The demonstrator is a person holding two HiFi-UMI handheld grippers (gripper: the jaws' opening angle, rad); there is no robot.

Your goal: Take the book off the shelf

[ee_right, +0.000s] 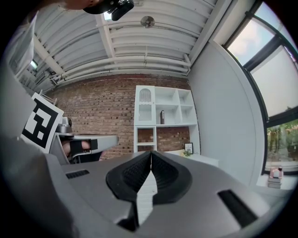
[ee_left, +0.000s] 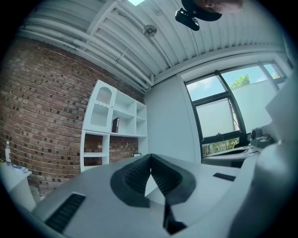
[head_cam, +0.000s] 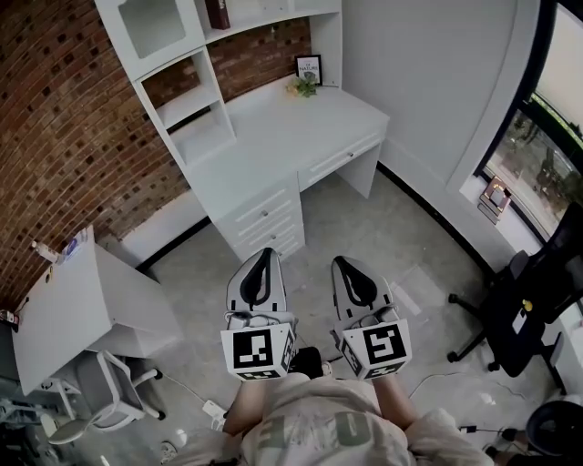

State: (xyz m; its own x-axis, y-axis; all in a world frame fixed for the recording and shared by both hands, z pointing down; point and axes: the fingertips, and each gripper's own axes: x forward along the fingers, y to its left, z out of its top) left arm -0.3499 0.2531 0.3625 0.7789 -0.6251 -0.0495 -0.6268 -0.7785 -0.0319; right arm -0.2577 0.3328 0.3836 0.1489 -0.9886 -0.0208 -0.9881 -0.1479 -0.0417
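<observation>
Head view: we see the book (head_cam: pixel 217 13) standing upright on the shelf (head_cam: pixel 266 20), far ahead and leftward; our left hand-held gripper (head_cam: pixel 263 255), nearer, and right hand-held gripper (head_cam: pixel 343 264) are both closed, empty.

Rough brick wall (head_cam: pixel 55 136), smooth white shelf (head_cam: pixel 187 102)

your head camera looks steeply down, the shelf (head_cam: pixel 187 102) far off at 11 o'clock. the cameras on your left gripper (ee_left: pixel 150 157) and right gripper (ee_right: pixel 150 153) face slightly upward toward that same distant shelf, which all three views share.
</observation>
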